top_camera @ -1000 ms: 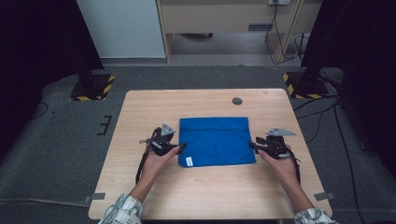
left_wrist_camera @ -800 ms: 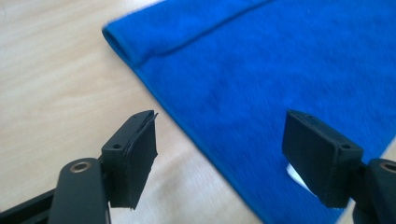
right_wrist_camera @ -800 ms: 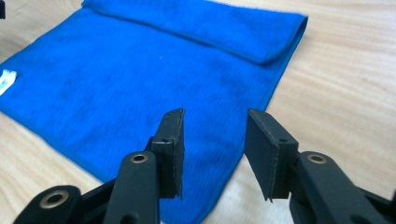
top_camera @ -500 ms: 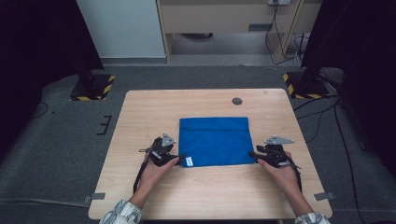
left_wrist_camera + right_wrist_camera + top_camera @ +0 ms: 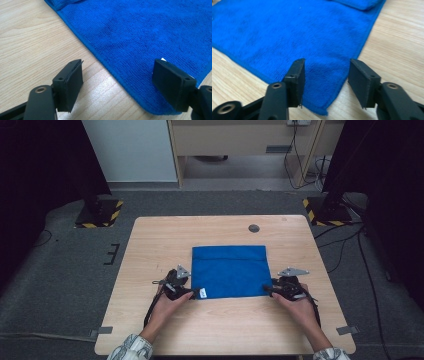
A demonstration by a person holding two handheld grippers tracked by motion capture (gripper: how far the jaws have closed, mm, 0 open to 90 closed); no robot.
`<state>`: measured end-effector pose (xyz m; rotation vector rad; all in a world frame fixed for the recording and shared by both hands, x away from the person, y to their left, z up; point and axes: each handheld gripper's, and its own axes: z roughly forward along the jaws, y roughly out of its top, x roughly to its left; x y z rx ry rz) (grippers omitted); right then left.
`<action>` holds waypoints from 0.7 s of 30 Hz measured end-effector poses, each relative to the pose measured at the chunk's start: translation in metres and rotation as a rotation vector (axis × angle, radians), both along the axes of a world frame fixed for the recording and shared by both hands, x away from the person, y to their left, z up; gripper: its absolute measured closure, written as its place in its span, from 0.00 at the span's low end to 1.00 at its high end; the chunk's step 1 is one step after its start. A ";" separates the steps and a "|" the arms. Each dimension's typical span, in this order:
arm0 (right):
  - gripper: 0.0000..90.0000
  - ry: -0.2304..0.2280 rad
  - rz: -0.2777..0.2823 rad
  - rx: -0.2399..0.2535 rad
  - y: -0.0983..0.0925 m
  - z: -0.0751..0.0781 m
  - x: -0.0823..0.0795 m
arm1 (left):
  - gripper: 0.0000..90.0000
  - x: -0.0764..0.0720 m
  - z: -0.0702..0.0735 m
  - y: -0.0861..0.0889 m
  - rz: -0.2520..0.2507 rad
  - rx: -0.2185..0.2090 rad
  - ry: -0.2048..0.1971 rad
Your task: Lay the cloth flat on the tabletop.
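High view: a folded blue cloth point(image 5: 229, 271) lies flat at the middle of the wooden table point(image 5: 150, 245). The left gripper point(image 5: 192, 292) and right gripper point(image 5: 266, 290) sit at its near corners, jaws spread wide, each straddling a corner and clamping nothing.

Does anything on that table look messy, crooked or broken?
Nothing stands out. The blue cloth lies flat and square on the table, and each tool, left and right, sits open at a near corner.
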<state>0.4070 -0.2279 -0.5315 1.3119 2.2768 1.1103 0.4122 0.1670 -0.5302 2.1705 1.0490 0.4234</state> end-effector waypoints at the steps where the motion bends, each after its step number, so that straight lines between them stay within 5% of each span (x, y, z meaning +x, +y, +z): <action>1: 0.54 -0.002 -0.001 -0.008 0.002 -0.001 -0.001 | 0.27 0.000 0.000 0.000 0.000 -0.004 0.001; 12: 0.88 -0.005 0.025 -0.014 0.007 -0.001 -0.002 | 0.59 -0.005 0.004 -0.005 -0.052 0.001 0.006; 21: 0.98 -0.015 0.039 -0.030 0.011 -0.001 -0.001 | 0.87 -0.006 0.005 -0.010 -0.085 0.004 -0.002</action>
